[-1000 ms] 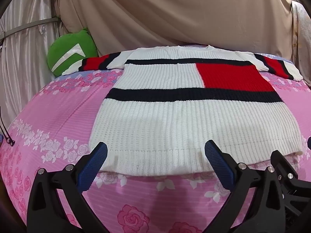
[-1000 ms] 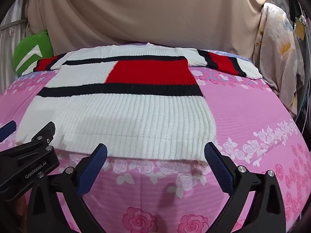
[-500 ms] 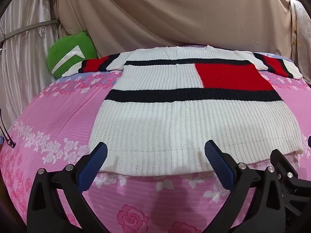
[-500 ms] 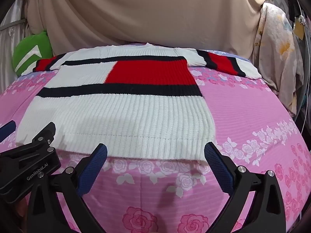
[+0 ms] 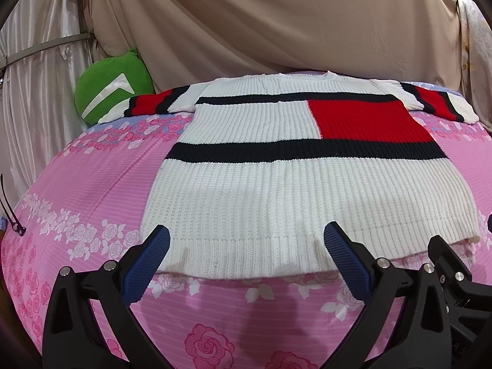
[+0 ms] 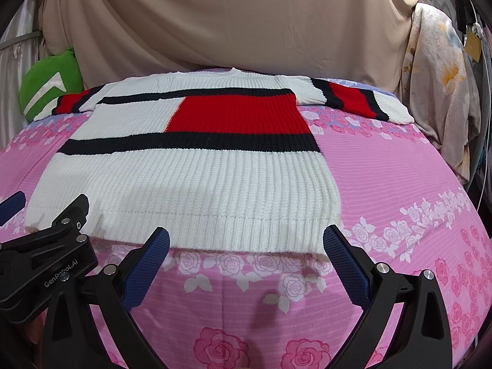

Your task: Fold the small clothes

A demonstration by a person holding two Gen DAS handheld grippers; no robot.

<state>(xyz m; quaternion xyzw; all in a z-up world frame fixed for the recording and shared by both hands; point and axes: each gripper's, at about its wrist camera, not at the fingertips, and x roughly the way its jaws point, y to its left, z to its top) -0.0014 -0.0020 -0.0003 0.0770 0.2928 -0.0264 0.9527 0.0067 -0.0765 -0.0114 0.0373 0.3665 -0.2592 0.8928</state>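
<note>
A bed covered by a pink sheet (image 5: 92, 190) printed with roses and pale flower bands carries everything here. Flat on that sheet lies a knitted sweater (image 5: 261, 196), white with dark stripes and a red block (both sleeves spread sideways), its ribbed hem toward the cameras. Beyond the sweater's left sleeve, at the far edge, sits a green cushion (image 5: 107, 92) with a white chevron.

A white knit sweater (image 5: 295, 190) with black stripes and a red block lies flat on a pink floral bedsheet (image 5: 77, 203), the left gripper (image 5: 246, 240) spread wide at its hem.
</note>
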